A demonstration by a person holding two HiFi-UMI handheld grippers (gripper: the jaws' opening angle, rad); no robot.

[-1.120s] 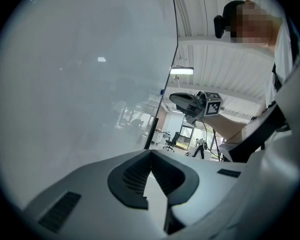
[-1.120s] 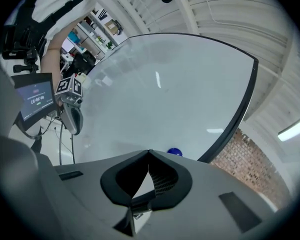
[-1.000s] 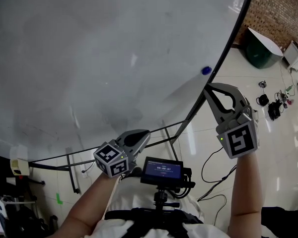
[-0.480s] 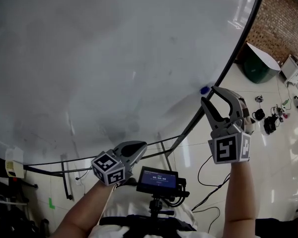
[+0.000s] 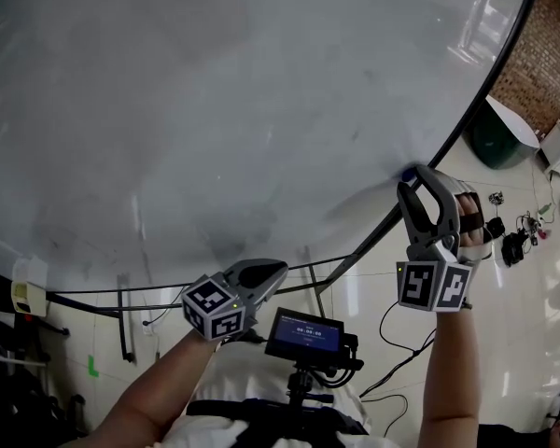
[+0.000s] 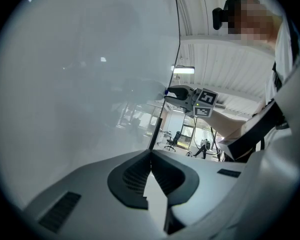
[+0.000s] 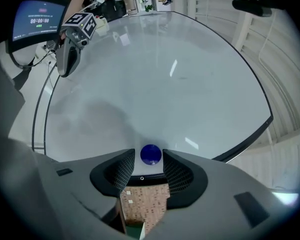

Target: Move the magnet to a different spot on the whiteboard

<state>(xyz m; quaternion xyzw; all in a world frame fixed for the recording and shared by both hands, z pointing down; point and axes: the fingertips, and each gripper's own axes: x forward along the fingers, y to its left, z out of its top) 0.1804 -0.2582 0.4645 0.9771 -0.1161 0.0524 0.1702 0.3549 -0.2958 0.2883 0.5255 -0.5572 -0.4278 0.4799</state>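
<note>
Jaws of right gripper (image 7: 149, 159), just opened, straddle magnet (image 7: 151, 154) untouched at whiteboard (image 7: 165, 74) edge; left gripper (image 6: 151, 152) clenched.

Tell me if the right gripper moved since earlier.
Yes: the right gripper closed in on the magnet at the whiteboard edge; its fingers, just opening, now flank it.

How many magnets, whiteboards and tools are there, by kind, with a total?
Blue magnet: 1
Whiteboard: 1
Tools: 2 (left tool shut and empty; right tool, its jaws have just been opening, the magnet between their tips, not gripped)
Total: 4
</note>
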